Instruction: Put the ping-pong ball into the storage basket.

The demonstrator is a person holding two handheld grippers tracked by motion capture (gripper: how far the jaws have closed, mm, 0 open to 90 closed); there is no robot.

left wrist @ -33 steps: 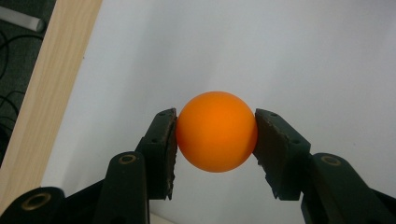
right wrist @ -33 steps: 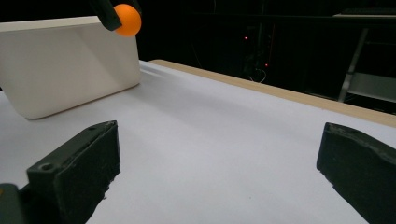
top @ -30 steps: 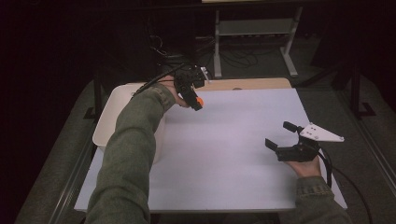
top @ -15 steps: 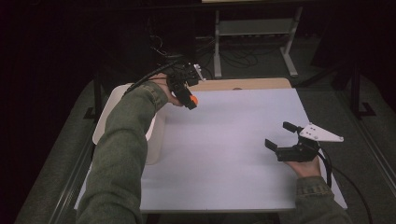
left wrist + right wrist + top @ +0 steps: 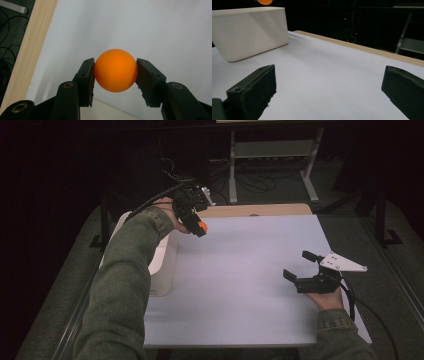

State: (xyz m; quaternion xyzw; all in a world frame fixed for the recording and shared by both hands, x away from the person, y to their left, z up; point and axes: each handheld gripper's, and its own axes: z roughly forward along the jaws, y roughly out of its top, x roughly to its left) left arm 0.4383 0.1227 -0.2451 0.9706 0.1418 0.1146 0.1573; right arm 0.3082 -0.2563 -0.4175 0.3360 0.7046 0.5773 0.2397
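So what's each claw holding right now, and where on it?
The left claw grips the orange ball by its two opposite sides; the right claw is open, empty.

My overhead camera looks down; my claw cameras sit low and close; all share the white table (image 5: 240,285).

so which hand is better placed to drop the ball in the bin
Left. Its gripper already clamps the ball right beside the bin. The right gripper sits open and empty, far across the table.
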